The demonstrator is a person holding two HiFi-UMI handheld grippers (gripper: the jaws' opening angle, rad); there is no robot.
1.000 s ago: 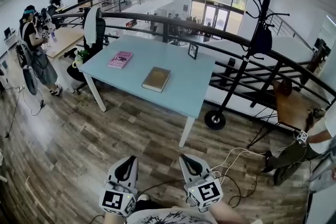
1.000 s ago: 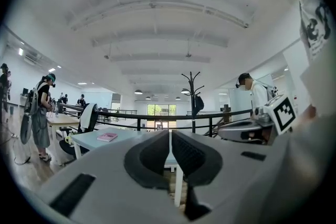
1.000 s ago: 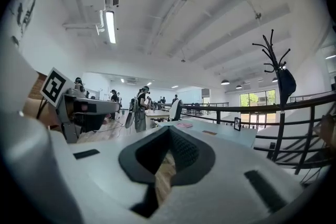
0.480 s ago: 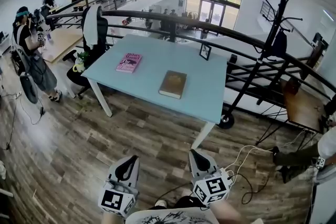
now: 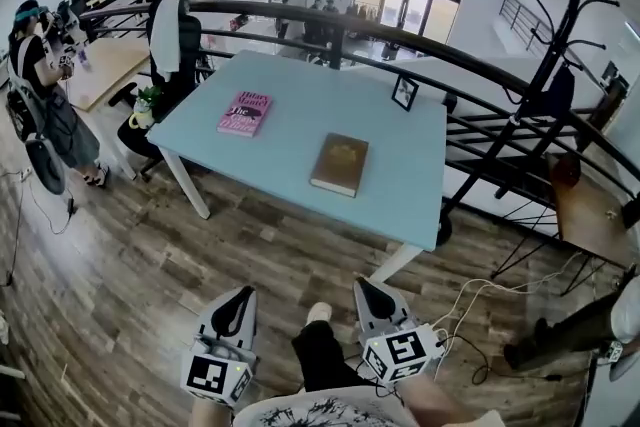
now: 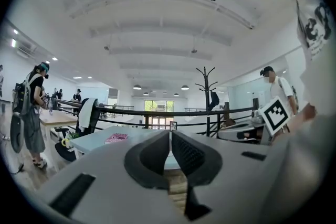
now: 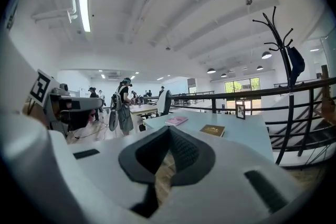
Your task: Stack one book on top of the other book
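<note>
While both grippers are low at the bottom of the head view, the two books lie apart on the light blue table [image 5: 290, 155] in the middle of the frame. The brown book [image 5: 340, 164] lies flat near the front edge of the table, a little right of centre. The pink book [image 5: 245, 113] lies flat to the upper left of it, well apart, nearer the left end of the table. A small picture frame [image 5: 405, 92] stands upright near the far edge.

The left gripper [image 5: 238, 313], at the lower left, has its jaws pressed together with nothing between them. The right gripper [image 5: 371, 299], beside it, is closed in the same way and is also empty. Both are over the wooden floor [image 5: 150, 265], well apart from the table. A black coat rack [image 5: 556, 87] stands at the upper right, and a person [image 5: 45, 85] stands at the left edge.
</note>
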